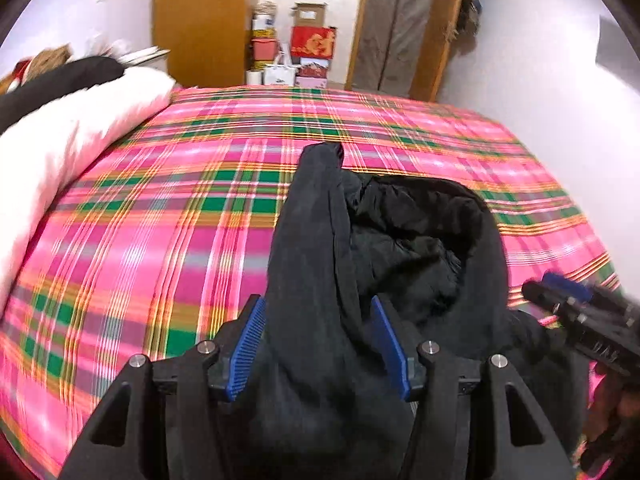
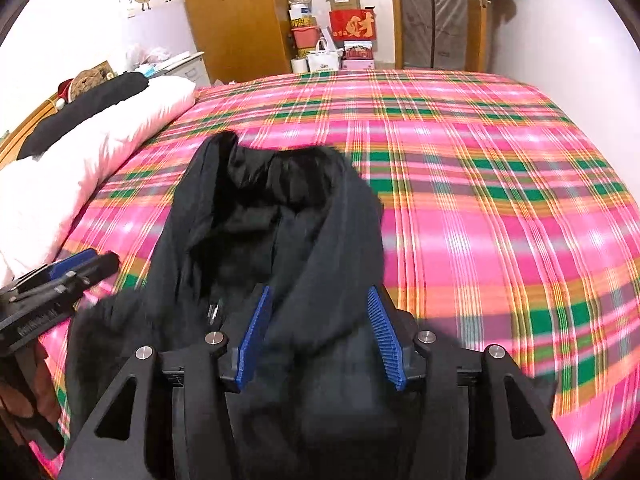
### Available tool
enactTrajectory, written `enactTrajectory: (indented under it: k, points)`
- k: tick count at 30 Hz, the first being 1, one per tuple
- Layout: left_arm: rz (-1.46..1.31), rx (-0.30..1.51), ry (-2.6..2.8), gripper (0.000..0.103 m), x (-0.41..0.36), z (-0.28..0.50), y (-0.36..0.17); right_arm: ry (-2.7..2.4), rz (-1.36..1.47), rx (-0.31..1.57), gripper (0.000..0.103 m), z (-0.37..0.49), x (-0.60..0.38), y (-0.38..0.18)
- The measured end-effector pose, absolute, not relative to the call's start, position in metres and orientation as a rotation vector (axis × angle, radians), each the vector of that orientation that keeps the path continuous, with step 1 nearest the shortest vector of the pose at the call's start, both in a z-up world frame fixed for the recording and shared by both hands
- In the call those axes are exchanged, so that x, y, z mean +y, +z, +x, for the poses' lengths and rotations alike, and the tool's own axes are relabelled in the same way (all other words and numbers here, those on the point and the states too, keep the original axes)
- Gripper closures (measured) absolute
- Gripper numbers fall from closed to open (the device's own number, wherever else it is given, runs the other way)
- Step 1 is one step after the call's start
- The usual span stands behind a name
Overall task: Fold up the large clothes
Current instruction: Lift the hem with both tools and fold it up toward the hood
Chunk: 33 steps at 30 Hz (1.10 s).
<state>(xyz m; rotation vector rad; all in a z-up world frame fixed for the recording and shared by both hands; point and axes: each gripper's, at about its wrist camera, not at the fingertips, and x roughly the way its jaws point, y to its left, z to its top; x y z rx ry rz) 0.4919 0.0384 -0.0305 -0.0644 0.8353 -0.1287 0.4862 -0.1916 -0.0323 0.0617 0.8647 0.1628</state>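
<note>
A black hooded jacket [image 1: 400, 240] lies bunched on the pink plaid bed [image 1: 160, 220], hood opening facing up. My left gripper [image 1: 318, 308] has its blue pads wide apart with a thick fold of the jacket's left side lying between them; the pads do not press it. My right gripper [image 2: 320, 300] stands the same way over the jacket [image 2: 280, 220], pads apart around a fold of its right side. Each gripper shows in the other's view: the right one at the right edge [image 1: 568, 300], the left one at the left edge [image 2: 76, 272].
A white pillow [image 2: 92, 152] with a black garment [image 2: 88, 112] on it lies at the bed's left. Stacked boxes and bags [image 2: 336, 36] stand beyond the far edge, between a wooden wardrobe [image 2: 236, 20] and a door [image 2: 440, 12]. Plaid sheet [image 2: 500, 200] stretches to the right.
</note>
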Motion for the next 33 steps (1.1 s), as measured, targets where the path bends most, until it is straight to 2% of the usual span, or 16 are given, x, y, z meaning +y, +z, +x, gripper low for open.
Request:
enactTrajectory:
  k: [10, 11, 12, 13, 16, 22, 27, 33]
  points:
    - [0.031, 0.933, -0.071, 0.046, 0.023, 0.581, -0.079, 0.062, -0.014, 0.939, 0.052, 0.580, -0.195, -0.054]
    - [0.027, 0.941, -0.081, 0.060, 0.022, 0.584, -0.083, 0.055, -0.022, 0.956, 0.055, 0.585, -0.195, -0.057]
    - [0.024, 0.941, -0.096, 0.074, 0.021, 0.584, -0.084, 0.052, -0.030, 0.965, 0.081, 0.586, -0.195, -0.058]
    - [0.026, 0.946, -0.109, 0.092, 0.019, 0.584, -0.085, 0.088, -0.029, 0.974, 0.099, 0.585, -0.193, -0.058]
    - [-0.003, 0.899, -0.138, 0.098, 0.022, 0.570, -0.076, 0.118, -0.084, 0.904, 0.099, 0.565, -0.182, -0.041]
    - [-0.102, 0.776, -0.145, 0.099, 0.053, 0.519, -0.030, 0.185, 0.008, 0.794, 0.099, 0.498, -0.189, 0.013]
    - [-0.206, 0.690, -0.181, 0.099, 0.083, 0.446, 0.007, 0.225, 0.085, 0.723, 0.099, 0.425, -0.197, 0.048]
    - [-0.335, 0.666, -0.172, 0.099, 0.123, 0.360, 0.009, 0.207, 0.211, 0.766, 0.099, 0.362, -0.220, 0.030]
